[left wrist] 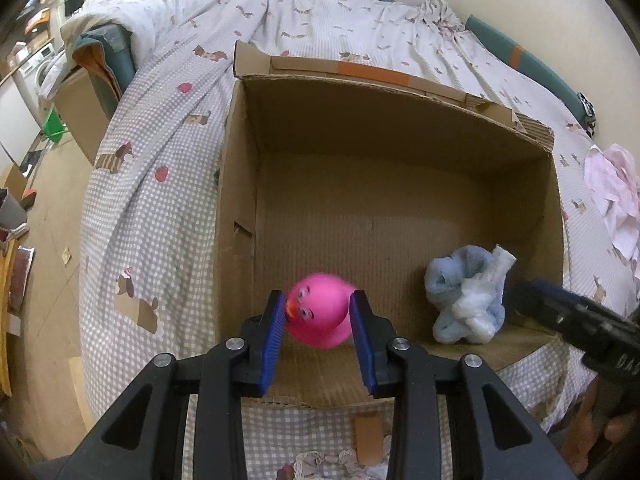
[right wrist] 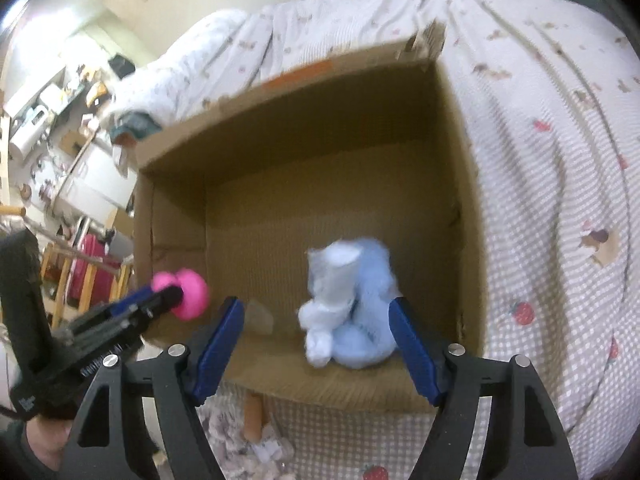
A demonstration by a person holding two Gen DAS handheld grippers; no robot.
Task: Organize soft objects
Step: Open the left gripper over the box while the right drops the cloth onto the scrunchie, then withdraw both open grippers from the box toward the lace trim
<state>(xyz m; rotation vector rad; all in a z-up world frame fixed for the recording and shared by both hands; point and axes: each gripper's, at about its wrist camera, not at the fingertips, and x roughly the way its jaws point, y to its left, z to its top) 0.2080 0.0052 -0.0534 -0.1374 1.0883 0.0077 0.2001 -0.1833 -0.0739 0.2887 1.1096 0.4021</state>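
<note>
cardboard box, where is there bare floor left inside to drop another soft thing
The cardboard box has bare floor across its far half and along its left wall. The near edge is crowded: the pink duck sits between the left gripper fingers, and the blue plush fills the near right corner.

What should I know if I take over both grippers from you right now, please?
Left gripper: shut on the pink duck toy, held over the near edge of the cardboard box, not yet released.
Right gripper: open, with nothing gripped, its fingers either side of the blue and white plush.
The plush looks to be already lying inside the box, near its front right corner.
A pink and white cloth lies on the bed to the right of the box.
Left to do: drop the duck into the box, then probably the cloth.
</note>
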